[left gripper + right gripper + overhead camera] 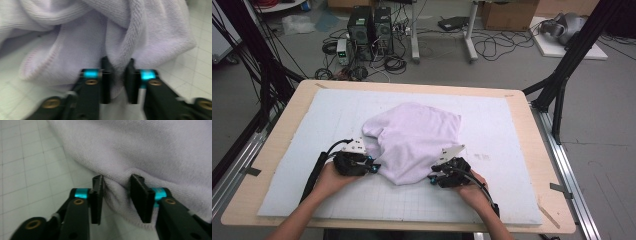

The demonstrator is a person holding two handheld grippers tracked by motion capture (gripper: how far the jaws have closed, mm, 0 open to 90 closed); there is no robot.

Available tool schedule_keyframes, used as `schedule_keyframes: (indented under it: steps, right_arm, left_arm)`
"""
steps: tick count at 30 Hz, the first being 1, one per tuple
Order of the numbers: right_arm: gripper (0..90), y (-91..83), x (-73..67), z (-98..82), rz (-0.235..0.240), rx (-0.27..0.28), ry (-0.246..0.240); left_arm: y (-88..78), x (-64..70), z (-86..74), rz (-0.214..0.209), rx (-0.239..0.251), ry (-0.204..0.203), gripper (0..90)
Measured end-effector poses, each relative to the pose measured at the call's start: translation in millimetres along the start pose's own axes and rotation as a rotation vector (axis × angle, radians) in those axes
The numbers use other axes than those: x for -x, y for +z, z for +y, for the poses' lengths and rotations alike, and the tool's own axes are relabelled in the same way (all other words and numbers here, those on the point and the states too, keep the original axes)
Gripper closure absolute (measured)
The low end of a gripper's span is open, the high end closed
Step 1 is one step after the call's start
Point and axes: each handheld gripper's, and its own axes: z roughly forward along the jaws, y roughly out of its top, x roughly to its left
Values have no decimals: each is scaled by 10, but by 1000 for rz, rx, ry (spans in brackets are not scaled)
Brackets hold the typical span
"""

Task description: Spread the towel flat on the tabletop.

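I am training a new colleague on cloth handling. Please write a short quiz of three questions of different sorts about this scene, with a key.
1. True or false: the lilac cloth lies flat and fully spread on the gridded mat.
2. Which edge of the cloth do both claws hold? A) far edge B) near edge C) no edge
3. Fill in: in the left gripper view, a ____ of cloth sits between the jaws of the left claw.

Key
1. False: it is bunched and wrinkled.
2. B: the left claw and the right claw each pinch the near edge.
3. Fold.
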Motion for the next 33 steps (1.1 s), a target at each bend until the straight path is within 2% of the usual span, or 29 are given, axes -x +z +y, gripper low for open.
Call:
schedule_keyframes:
  steps: [1,2,4,6,8,10,13,15,16,18,20,22,23,24,27,29,31,33]
  right_arm:
    - [789,-11,17,4,-3,0,-10]
    - [811,-22,30,2,14,-3,-5]
    - [830,-66,34,-9,42,-2,2]
    - [833,-164,1,-3,38,9,-12]
    - [834,-293,-28,6,42,33,-23]
    - [834,-503,-52,15,48,73,-28]
    - [838,-786,-49,32,27,120,-32]
    - [843,-901,-12,54,-22,103,-44]
    - [842,-927,37,54,-34,97,-44]
    - [842,-916,171,40,-58,85,-13]
    - [842,-849,308,22,-89,59,4]
    - [842,-745,511,-3,-106,52,60]
    - [843,-693,596,-16,-116,47,81]
    - [842,-655,660,-25,-117,50,98]
    - [842,-503,855,-51,-119,48,144]
    - [837,-375,948,-76,-111,28,159]
    - [824,-298,983,-94,-106,13,181]
    - [783,-313,970,-90,-121,19,181]
  left_arm:
    - [-25,11,11,-7,5,1,849]
    - [-63,28,21,-21,21,-4,855]
    - [-178,68,41,-35,51,-3,857]
    - [-306,107,61,-42,84,-17,856]
    - [-441,164,97,-49,116,-26,856]
    - [-582,225,150,-53,145,-25,856]
    - [-707,305,254,-44,181,-16,856]
    - [-677,299,321,2,173,-20,855]
    - [-626,267,348,27,166,-37,853]
    - [-480,171,399,61,144,-60,853]
    - [-323,67,446,75,135,-92,855]
    - [-125,-67,504,119,104,-110,855]
    - [-65,-111,513,120,113,-138,855]
    - [19,-180,527,151,110,-152,855]
    - [185,-358,534,191,93,-192,856]
    - [234,-442,509,179,99,-228,853]
    - [199,-453,515,175,101,-214,823]
    - [115,-434,522,183,107,-208,729]
